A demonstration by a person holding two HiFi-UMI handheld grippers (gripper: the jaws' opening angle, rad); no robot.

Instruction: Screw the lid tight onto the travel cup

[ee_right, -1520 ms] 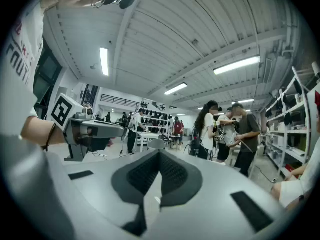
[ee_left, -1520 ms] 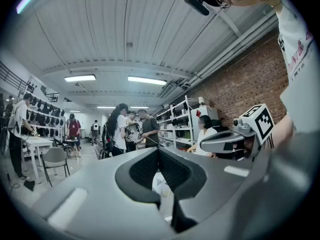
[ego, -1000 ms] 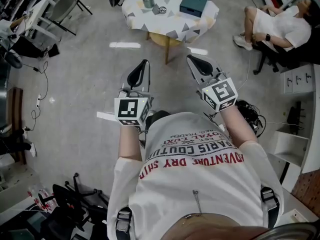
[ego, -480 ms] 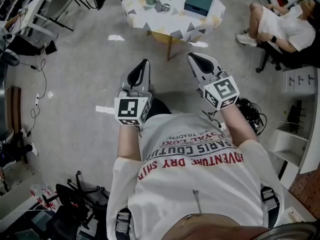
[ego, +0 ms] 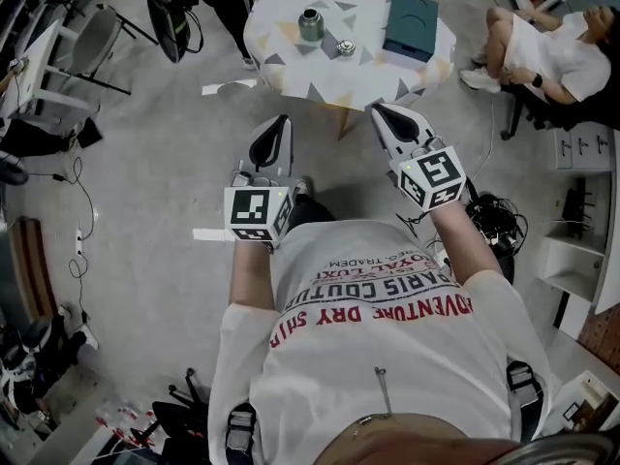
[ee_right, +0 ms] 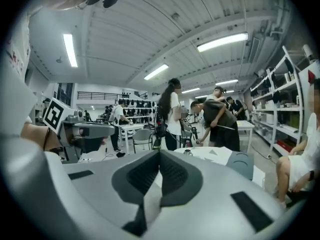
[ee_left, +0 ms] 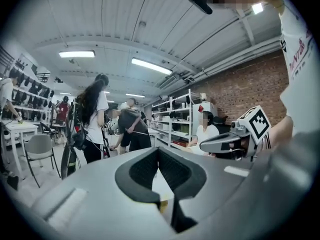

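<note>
The metal travel cup (ego: 311,24) stands upright on a round table (ego: 291,61) with a triangle-patterned cloth, at the top of the head view. Its small round lid (ego: 345,48) lies apart from it, just to the right. My left gripper (ego: 274,134) and right gripper (ego: 381,114) are held side by side in the air over the floor, short of the table's near edge. Both are shut with nothing between the jaws. In the left gripper view my left gripper (ee_left: 159,151) has its pads together; in the right gripper view my right gripper (ee_right: 160,154) does too, pointing at the table (ee_right: 212,154).
A teal box (ego: 412,25) lies on the table's right side. A seated person (ego: 542,51) is to the right of the table, with cables (ego: 489,211) on the floor nearby. A chair (ego: 92,42) stands at the left. Several people stand beyond the table.
The table with cup, lid and box has come lower and nearer in the head view as the person walks toward it. Both grippers keep their pose and stay shut.
</note>
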